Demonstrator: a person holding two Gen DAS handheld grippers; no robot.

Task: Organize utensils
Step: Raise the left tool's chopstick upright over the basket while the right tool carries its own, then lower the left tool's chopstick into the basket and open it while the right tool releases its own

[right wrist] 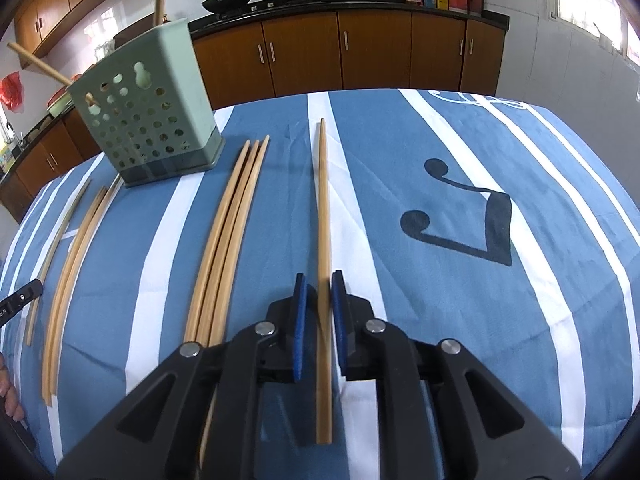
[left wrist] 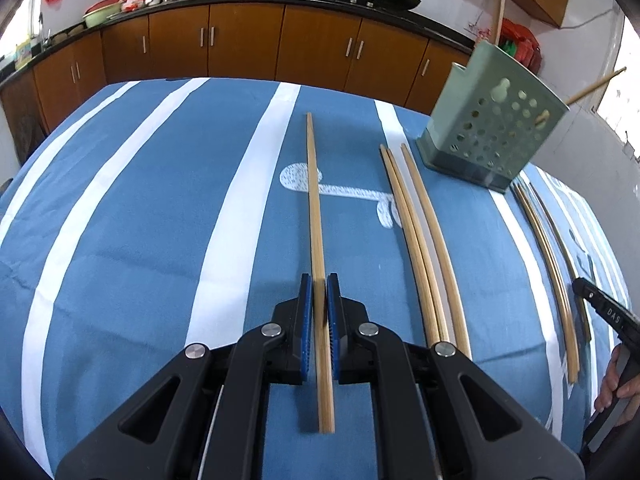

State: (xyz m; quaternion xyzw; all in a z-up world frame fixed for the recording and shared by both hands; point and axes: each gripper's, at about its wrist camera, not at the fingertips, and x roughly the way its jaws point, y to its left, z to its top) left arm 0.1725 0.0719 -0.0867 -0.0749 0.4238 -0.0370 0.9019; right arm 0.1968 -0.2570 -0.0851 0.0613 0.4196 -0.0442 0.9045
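Note:
My left gripper [left wrist: 319,280] is shut on a wooden chopstick [left wrist: 314,196] that lies lengthwise on the blue striped cloth. My right gripper [right wrist: 323,280] is shut on another wooden chopstick [right wrist: 323,200], also lying along the cloth. A green perforated utensil holder [left wrist: 490,128] stands at the far right in the left wrist view and at the far left in the right wrist view [right wrist: 148,116], with two sticks in it. Three loose chopsticks [left wrist: 416,236] lie between my left gripper and the holder; further loose chopsticks [right wrist: 228,232] lie left of my right gripper.
More chopsticks [left wrist: 548,256] lie at the right edge of the cloth in the left wrist view, near the other gripper's body [left wrist: 608,312]. Brown kitchen cabinets [left wrist: 248,40] with pans on the counter stand behind the table.

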